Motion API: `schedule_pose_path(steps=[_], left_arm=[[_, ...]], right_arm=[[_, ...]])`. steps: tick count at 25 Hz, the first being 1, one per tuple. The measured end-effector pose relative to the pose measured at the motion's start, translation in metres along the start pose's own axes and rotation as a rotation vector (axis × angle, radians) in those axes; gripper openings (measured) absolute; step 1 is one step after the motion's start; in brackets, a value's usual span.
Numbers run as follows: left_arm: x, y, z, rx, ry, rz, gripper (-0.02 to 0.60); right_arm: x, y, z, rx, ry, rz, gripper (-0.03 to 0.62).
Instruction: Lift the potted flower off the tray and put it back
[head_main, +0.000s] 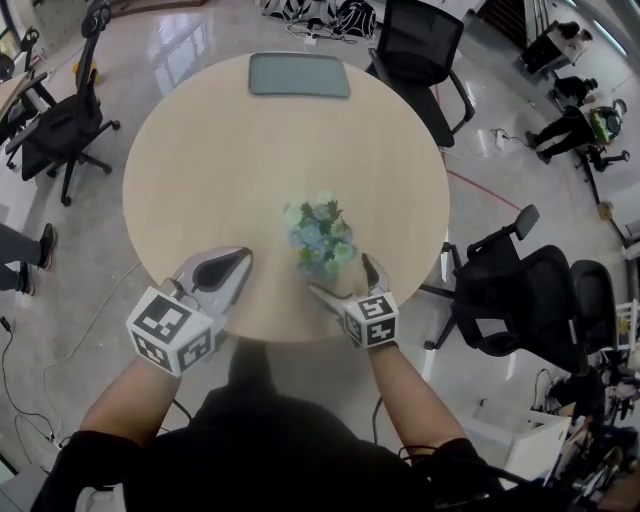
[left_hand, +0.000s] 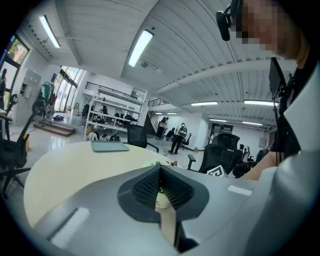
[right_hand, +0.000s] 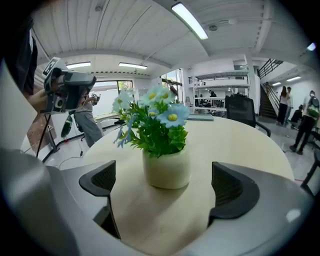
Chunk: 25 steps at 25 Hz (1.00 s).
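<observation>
The potted flower (head_main: 320, 238), pale blue blooms in a cream pot (right_hand: 166, 167), stands upright on the bare round table (head_main: 200, 180), near its front edge. The grey-green tray (head_main: 299, 75) lies at the table's far edge, with nothing on it. My right gripper (head_main: 342, 277) is open just in front of the pot. Its jaws spread wider than the pot and do not touch it. My left gripper (head_main: 245, 255) is shut and empty at the front left of the table. In the left gripper view only a sliver of the pot (left_hand: 161, 200) shows past the closed pads.
Black office chairs stand round the table: one at the left (head_main: 60, 130), one at the far right (head_main: 425, 50) and one at the near right (head_main: 530, 290). People (head_main: 575, 120) sit at the far right. Cables lie on the glossy floor (head_main: 60, 340).
</observation>
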<state>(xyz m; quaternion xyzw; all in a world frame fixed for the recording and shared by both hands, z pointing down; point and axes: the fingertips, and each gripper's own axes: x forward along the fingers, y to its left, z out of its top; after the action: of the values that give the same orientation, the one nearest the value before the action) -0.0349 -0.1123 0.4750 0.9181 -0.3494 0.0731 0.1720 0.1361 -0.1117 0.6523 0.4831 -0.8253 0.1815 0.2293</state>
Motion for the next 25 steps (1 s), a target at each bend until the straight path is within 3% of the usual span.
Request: schedule_pose_path(steps=[7,21,25], left_arm=[[0.010,0.018,-0.013,-0.016,0.022,0.002,-0.002],[0.013,0.043,-0.026,-0.045,0.042,0.003,-0.002],[0.015,0.042,-0.029,-0.051,0.047,0.000,-0.002]], right_arm=[[0.045,-0.005,-0.011,-0.020,0.020,-0.009,0.600],[0.094,-0.007,0.011,-0.016,-0.023,-0.010,0.600],[0.099,-0.012,0.011,-0.029,0.003,-0.022,0.573]])
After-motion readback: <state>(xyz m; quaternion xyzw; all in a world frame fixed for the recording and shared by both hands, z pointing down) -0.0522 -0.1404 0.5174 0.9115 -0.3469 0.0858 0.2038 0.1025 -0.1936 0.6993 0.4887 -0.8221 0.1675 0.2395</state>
